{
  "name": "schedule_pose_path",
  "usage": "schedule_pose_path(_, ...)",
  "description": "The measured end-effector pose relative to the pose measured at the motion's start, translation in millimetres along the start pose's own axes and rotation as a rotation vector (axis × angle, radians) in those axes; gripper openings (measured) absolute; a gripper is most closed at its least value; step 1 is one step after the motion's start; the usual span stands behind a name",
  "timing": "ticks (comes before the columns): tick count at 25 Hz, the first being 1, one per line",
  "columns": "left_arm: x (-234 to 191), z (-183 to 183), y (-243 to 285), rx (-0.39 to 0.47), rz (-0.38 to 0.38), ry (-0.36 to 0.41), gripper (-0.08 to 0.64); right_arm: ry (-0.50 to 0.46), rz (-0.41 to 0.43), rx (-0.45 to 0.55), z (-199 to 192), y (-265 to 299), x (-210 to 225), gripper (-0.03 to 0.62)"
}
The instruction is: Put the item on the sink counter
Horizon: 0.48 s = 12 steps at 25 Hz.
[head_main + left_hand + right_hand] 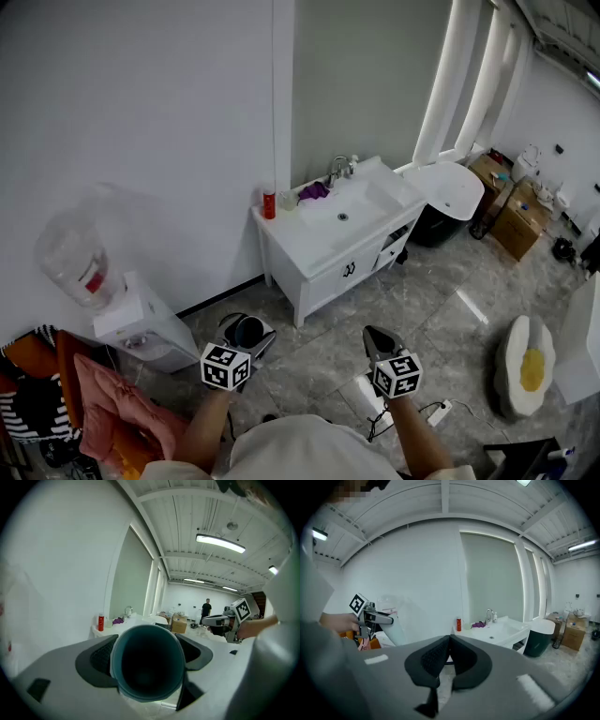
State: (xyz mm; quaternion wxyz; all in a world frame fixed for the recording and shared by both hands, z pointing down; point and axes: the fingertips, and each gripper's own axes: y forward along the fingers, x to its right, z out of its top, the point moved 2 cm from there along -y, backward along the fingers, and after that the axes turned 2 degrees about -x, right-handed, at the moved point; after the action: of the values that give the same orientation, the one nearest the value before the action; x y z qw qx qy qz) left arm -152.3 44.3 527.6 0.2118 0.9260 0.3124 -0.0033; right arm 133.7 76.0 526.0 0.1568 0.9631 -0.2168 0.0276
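Observation:
My left gripper (pixel 147 657) is shut on a teal cup (pixel 146 667), whose dark round opening faces the camera and fills the space between both pads. In the head view that cup (pixel 247 333) is held low above the floor, in front of the left gripper's marker cube. My right gripper (pixel 449 644) is shut with nothing between its jaws; in the head view the right gripper (pixel 378 339) points toward the sink. The white sink counter (pixel 309 246) stands ahead against the wall, well beyond both grippers, with a faucet (pixel 339 169), a red bottle (pixel 269 203) and a purple cloth (pixel 314 191) on it.
A water dispenser (pixel 141 330) with a big bottle (pixel 75 258) stands at the left, with clothes (pixel 112 403) beside it. Right of the sink are a dark bin (pixel 436 225), cardboard boxes (pixel 516 216) and an egg-shaped cushion (pixel 527 366). A power strip (pixel 439 410) lies on the floor.

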Motion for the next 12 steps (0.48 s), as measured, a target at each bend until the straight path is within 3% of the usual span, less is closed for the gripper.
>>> schedule_pose_path(12,-15.1,1.1,-10.0,0.003,-0.012,0.006,0.379,0.019,-0.005,0.016,4.0,7.2,-17.4,0.011)
